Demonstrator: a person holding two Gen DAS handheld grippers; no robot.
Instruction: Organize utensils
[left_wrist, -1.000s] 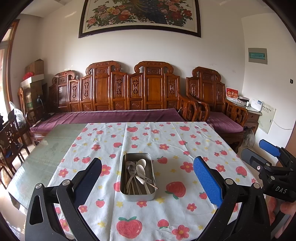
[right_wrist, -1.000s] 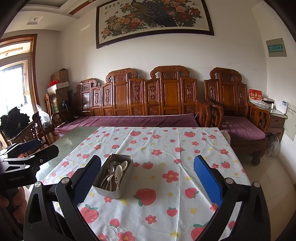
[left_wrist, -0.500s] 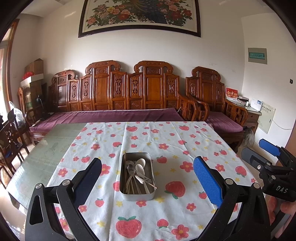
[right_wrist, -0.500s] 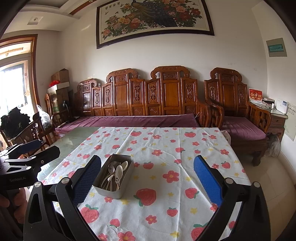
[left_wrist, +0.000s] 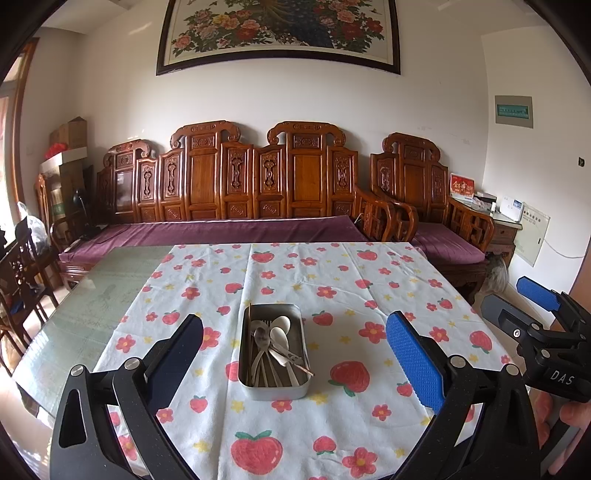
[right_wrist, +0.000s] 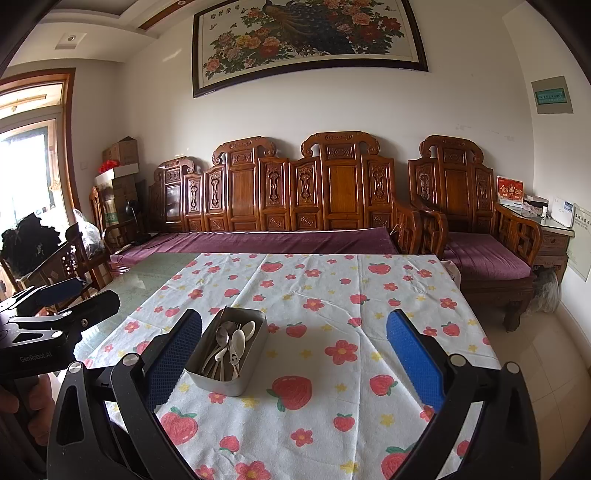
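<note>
Left wrist view: both the left claw and right claw gape wide, empty, above the utensil tin.

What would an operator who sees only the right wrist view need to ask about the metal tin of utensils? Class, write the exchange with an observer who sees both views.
Operator: Are the left gripper's fingers open?
Observer: Yes. The left gripper is wide open and empty, with the metal tin framed between its fingers.
Operator: The tin's near wall hides the handle ends. Is anything lying across them?
Observer: A thin reddish stick lies slanted over the spoon handles, toward the near right corner.
Operator: Where does my gripper sit?
Observer: The right gripper hangs open, past the right edge of the tablecloth.
</note>
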